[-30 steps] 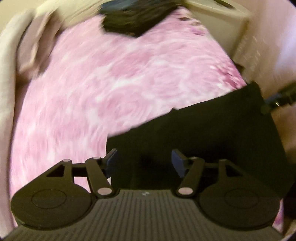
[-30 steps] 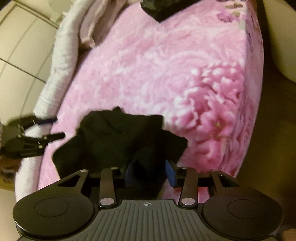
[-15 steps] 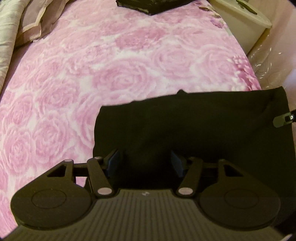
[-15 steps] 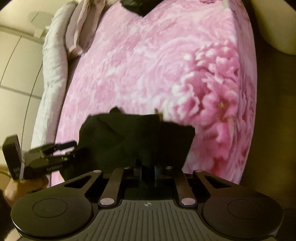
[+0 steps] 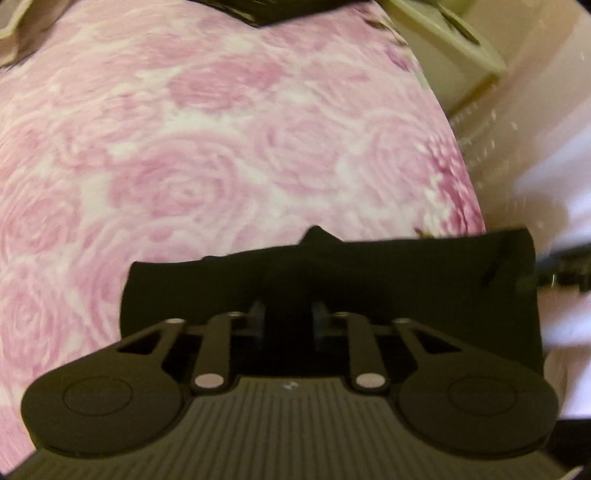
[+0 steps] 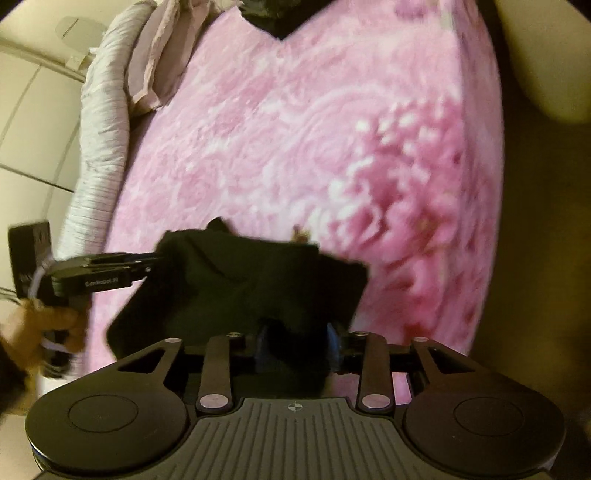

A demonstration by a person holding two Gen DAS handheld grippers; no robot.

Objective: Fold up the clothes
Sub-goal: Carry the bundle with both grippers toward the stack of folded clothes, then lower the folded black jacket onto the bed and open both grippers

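Black garment [image 5: 369,280] was held over the near edge of the pink floral bedspread [image 5: 221,147], long axis left-right. Left gripper [image 5: 287,321] was pinched on its near-left edge; right gripper [image 6: 295,343] was clamped on its near-right edge.

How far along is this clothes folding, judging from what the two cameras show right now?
Done, it seems: a dark folded item already lies at the far end of the pink floral bed. In hand: the left gripper and right gripper each pinch an edge of the black garment, holding it spread above the bed. Left: laying it down and making its folds; none is clearly visible yet.
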